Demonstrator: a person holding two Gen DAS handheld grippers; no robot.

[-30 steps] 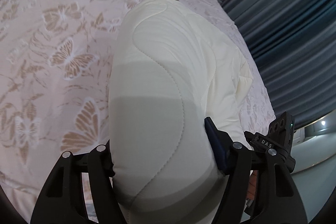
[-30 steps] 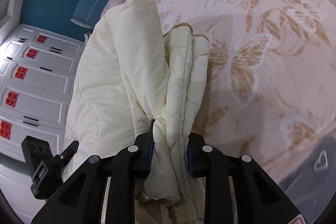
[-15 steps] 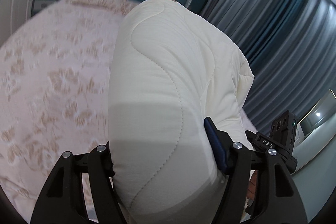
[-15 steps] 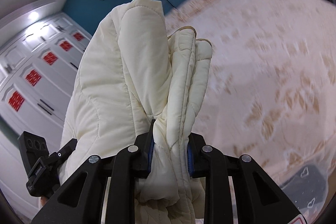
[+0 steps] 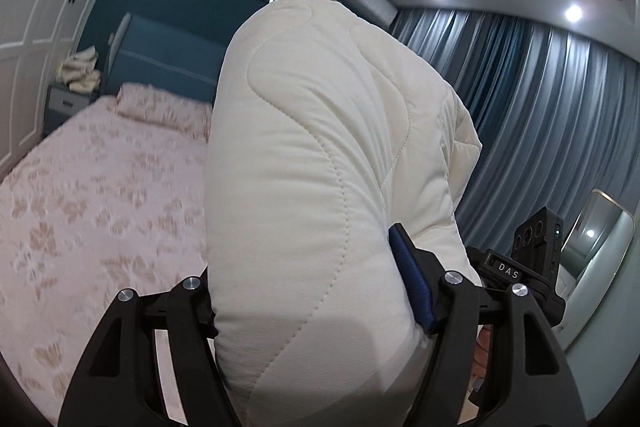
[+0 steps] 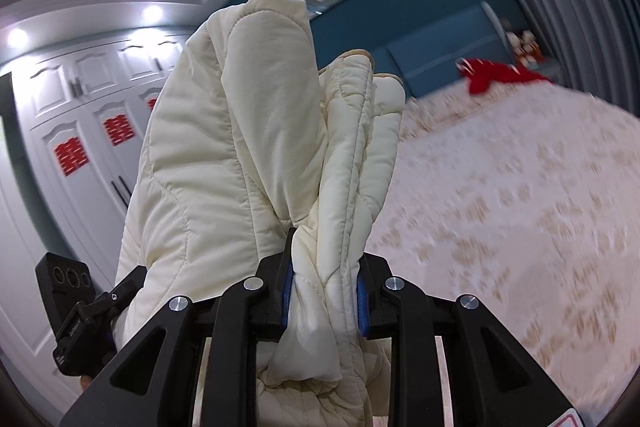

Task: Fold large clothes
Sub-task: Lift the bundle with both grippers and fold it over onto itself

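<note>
Above the floral bed [image 5: 92, 195], your left tool [image 5: 308, 291] clamps the cream quilted garment's [image 5: 320, 155] thick fold; your right tool [image 6: 324, 291] pinches its bunched edge.

Left wrist view: camera sits behind own fingers, faces near level across bed [image 5: 92, 195] toward headboard [image 5: 160, 59] at 11 o'clock, curtains [image 5: 552, 131] at 2 o'clock. Cream quilted garment [image 5: 320, 167] very near lens, fills centre.

Right wrist view: same mounting, faces near level toward wardrobe doors [image 6: 80, 131] at 10 o'clock, bed [image 6: 520, 195] at 3 o'clock. Garment [image 6: 240, 155] close, centre.

Shared: garment, bed, headboard, wall picture; each view catches other gripper's camera block at lower edge.
</note>
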